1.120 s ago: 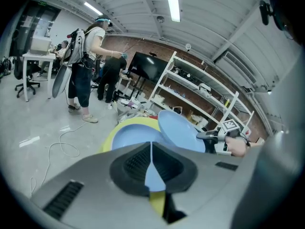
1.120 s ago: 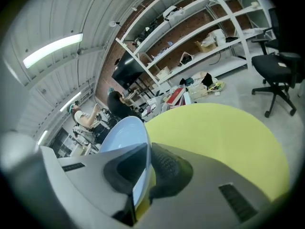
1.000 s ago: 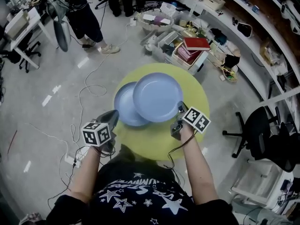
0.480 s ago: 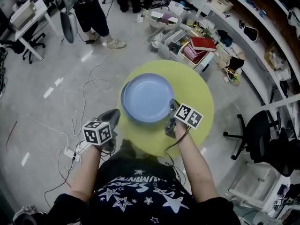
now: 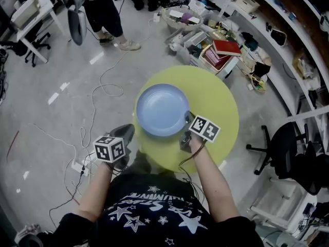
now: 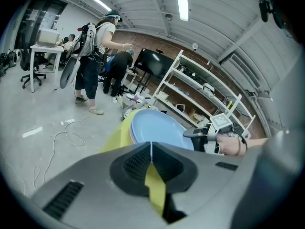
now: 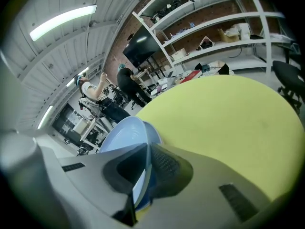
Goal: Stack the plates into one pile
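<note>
Stars on a dark shirt [image 5: 149,215] fill the bottom of the head view, with both bare forearms reaching forward from it. The left gripper [image 5: 126,130] is held just off the near-left edge of the round yellow-green bench [image 5: 218,107], over the floor. Its own view shows its jaws pressed together with nothing between them. The right gripper [image 5: 188,119] is over the bench and pinches the near-right rim of the upper blue plate [image 5: 162,108], the rim clamped between its pads. That plate sits almost squarely on the lower blue plate [image 7: 154,133], whose edge peeps out beside it in the right gripper view. The pile lies toward the bench's left half. A pale cable [image 5: 105,89] loops over the grey floor to the left. Farther off a red book [image 5: 227,47] tops a cluttered box, shelves [image 5: 288,40] run along the right, an office chair [image 5: 288,138] stands at the right, and a person [image 5: 105,9] stands at the far left.
</note>
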A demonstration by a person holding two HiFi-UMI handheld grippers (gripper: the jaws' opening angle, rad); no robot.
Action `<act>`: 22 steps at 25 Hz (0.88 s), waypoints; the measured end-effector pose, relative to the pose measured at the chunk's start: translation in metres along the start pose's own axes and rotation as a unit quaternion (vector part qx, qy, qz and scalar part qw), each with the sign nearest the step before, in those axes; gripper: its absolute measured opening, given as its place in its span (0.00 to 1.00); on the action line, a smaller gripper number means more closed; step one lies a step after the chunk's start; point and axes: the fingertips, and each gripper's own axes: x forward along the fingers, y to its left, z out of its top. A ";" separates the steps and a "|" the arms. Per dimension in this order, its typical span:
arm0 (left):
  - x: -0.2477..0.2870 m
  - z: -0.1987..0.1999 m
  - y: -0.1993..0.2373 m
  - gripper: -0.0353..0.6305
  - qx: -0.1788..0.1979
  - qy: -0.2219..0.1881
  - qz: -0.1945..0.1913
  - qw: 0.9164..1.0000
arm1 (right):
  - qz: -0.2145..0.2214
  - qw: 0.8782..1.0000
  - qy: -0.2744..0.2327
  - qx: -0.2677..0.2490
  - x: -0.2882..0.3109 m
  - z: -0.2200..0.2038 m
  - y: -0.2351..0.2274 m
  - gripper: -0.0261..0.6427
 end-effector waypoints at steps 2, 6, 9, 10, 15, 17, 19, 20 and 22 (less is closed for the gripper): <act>0.001 0.000 0.005 0.09 -0.002 0.002 0.000 1.000 | -0.007 1.000 0.000 -0.003 0.004 0.000 -0.002 0.09; 0.002 0.003 0.010 0.09 0.003 0.007 -0.002 1.000 | -0.026 0.999 -0.008 -0.017 0.006 0.004 -0.008 0.09; 0.002 0.005 0.014 0.09 0.003 0.010 -0.003 1.000 | -0.034 0.999 -0.011 -0.025 0.008 0.004 -0.010 0.09; 0.003 0.005 0.016 0.09 0.003 0.011 -0.004 1.000 | -0.036 0.999 -0.012 -0.029 0.009 0.003 -0.010 0.09; 0.006 0.005 0.018 0.09 0.006 0.016 -0.006 1.000 | -0.052 0.997 -0.011 -0.059 0.010 0.000 -0.012 0.08; 0.008 0.006 0.017 0.09 0.007 0.017 -0.008 1.000 | -0.057 0.996 -0.014 -0.068 0.010 0.001 -0.013 0.08; 0.009 0.005 0.015 0.09 0.007 0.018 -0.009 1.000 | -0.064 0.994 -0.017 -0.086 0.010 0.001 -0.013 0.08; 0.009 0.004 0.015 0.09 0.007 0.019 -0.010 1.000 | -0.068 0.993 -0.018 -0.098 0.010 0.000 -0.013 0.08; 0.009 0.003 0.014 0.09 0.008 0.020 -0.011 1.000 | -0.078 0.989 -0.017 -0.126 0.011 0.000 -0.011 0.09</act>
